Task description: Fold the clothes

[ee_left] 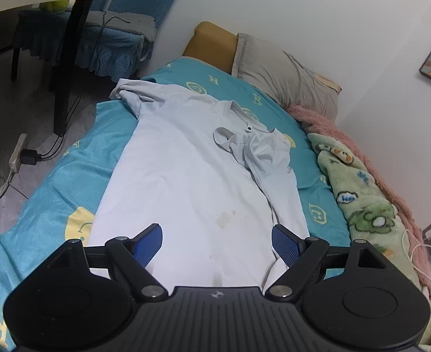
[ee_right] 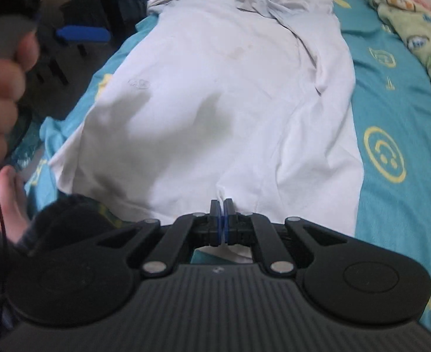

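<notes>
White shirt (ee_left: 192, 170) laid lengthwise mid-frame on the teal bedsheet (ee_left: 48, 182), one side already turned inward.

Hem is pinched by the right gripper (ee_right: 221, 220); the left gripper (ee_left: 217, 245) is held spread above it. Fabric is judged light, limp, crease-prone; hem corners and shoulders are advised as holds.

One white shirt (ee_left: 186, 176), two blankets (ee_left: 359, 187), one pillow (ee_left: 289, 79), and one power strip (ee_left: 17, 154).
</notes>
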Tool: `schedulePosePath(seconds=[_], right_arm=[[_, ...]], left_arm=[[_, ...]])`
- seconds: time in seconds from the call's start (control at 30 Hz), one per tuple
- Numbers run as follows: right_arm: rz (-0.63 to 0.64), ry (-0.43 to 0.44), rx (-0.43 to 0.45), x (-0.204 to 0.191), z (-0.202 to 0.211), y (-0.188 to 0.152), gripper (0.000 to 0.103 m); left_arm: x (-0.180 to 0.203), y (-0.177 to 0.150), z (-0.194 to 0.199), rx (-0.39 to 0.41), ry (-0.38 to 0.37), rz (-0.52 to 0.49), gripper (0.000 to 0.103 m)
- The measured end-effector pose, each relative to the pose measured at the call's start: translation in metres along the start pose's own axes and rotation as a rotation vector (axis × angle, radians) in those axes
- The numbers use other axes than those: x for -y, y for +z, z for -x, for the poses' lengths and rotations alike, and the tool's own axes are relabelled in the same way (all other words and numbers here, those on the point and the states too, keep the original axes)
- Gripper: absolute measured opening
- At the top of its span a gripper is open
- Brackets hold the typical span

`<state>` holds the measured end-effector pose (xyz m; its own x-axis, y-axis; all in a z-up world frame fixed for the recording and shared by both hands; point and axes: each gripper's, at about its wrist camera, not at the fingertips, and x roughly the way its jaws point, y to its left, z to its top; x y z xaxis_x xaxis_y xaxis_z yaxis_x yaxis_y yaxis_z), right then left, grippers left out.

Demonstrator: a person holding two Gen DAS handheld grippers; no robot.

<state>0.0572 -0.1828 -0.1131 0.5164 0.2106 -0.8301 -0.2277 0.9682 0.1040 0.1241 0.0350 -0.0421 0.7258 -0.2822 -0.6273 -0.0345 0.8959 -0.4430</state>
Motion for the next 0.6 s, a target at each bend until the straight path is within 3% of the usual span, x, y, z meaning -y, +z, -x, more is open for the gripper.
schedulePosePath(seconds=[0.2,0.23,0.3,0.33,0.6], right_arm=[[-0.065,-0.009,0.082,0.013,0.024,0.005,0.012],[-0.068,-0.030,0.098,0.017,0.027,0.006,0.021],[-0.100,-0.037,0.150,0.029,0.034,0.009,0.076],[-0.118,-0.030,0.182,0.033,0.039,0.011,0.085],[-0.150,-0.048,0.372,0.064,0.071,0.065,0.086]], left_arm=[[0.001,-0.005,-0.006,-0.019,0.004,-0.021,0.083],[0.001,-0.005,-0.006,-0.021,0.003,-0.024,0.083],[0.002,-0.006,-0.008,-0.020,0.006,-0.032,0.084],[0.003,-0.007,-0.009,-0.020,0.009,-0.035,0.084],[0.006,-0.011,-0.024,-0.023,0.028,-0.062,0.084]])
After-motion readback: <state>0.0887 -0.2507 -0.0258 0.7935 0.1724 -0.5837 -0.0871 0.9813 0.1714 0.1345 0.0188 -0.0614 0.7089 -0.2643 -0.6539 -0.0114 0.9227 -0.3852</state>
